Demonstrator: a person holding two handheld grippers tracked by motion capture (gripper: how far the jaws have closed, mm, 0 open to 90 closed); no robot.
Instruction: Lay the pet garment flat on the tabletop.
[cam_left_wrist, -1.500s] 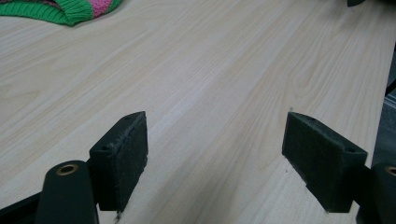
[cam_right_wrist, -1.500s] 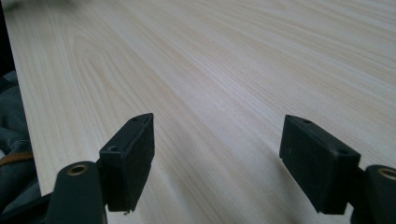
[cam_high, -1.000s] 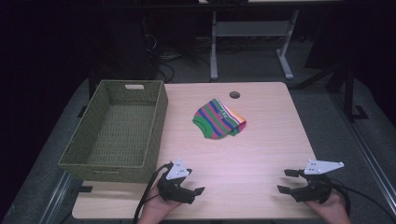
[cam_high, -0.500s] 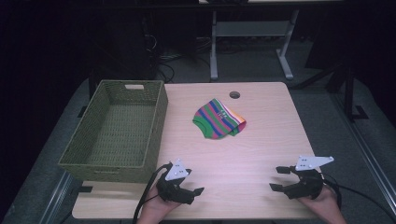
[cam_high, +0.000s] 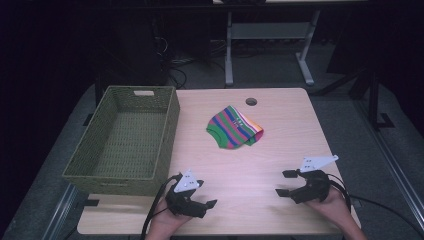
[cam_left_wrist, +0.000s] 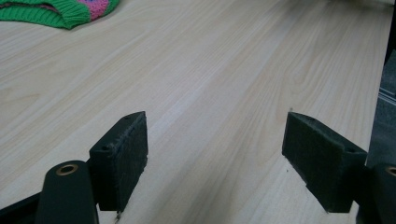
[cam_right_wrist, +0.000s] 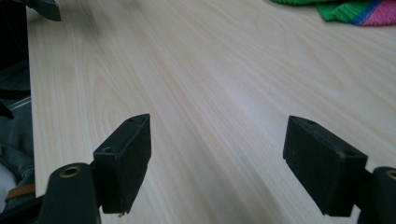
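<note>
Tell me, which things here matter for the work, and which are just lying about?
In use, probably:
striped knitted cloth
woven green basket
left gripper, open
right gripper, open

Just there:
wooden table
round cable hole
desk frame behind

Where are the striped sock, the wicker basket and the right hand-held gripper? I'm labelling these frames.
striped sock (cam_high: 235, 128), high view, middle of the folded knit.
wicker basket (cam_high: 172, 116), high view, right wall near its rim.
right hand-held gripper (cam_high: 284, 183), high view, midway between its fingertips.
</note>
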